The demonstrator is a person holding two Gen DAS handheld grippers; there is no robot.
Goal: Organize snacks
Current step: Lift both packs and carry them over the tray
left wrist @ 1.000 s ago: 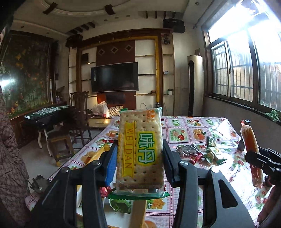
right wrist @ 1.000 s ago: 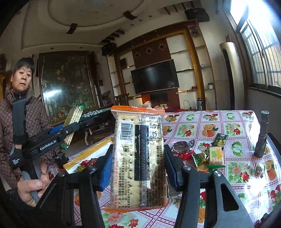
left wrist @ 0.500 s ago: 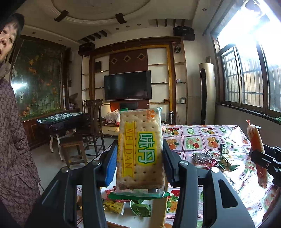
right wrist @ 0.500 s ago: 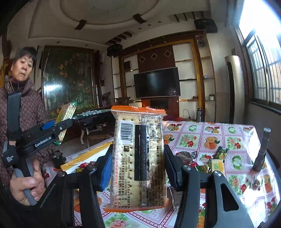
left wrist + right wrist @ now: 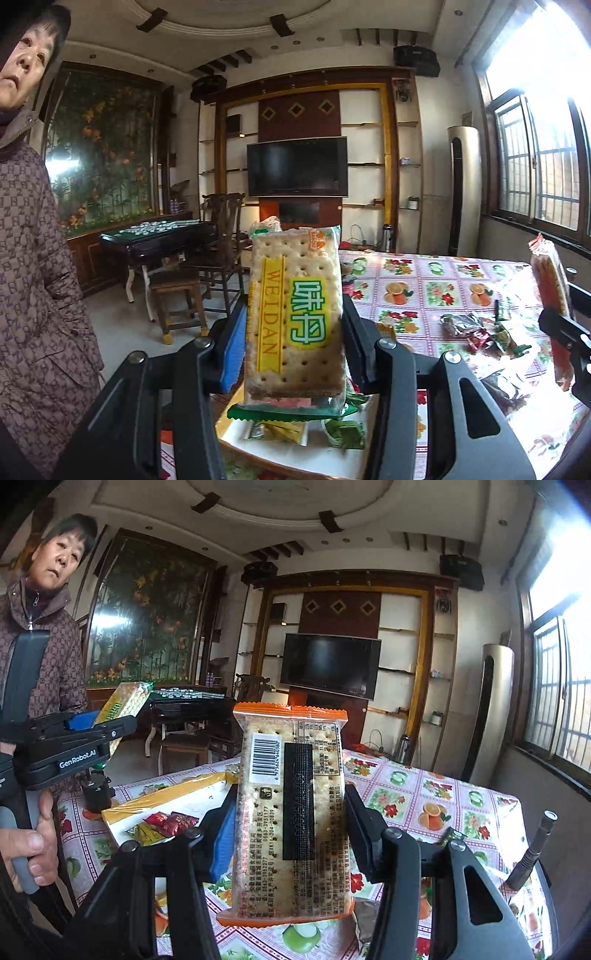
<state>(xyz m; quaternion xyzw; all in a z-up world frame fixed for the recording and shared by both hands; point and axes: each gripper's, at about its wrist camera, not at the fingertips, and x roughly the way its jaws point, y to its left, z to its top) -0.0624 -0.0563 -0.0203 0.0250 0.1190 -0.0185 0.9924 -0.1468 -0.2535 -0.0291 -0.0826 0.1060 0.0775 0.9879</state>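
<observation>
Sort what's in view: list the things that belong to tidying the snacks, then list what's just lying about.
Job:
left tool gripping green-trim cracker pack
right tool gripping orange-trim cracker pack
yellow-rimmed tray
loose wrapped snacks

Lying about:
flashlight
floral tablecloth
television
wooden chair

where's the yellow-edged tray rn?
On the fruit-print tablecloth, left of centre in the right wrist view: the yellow-edged tray sits behind the right gripper, small wrapped snacks inside.
</observation>
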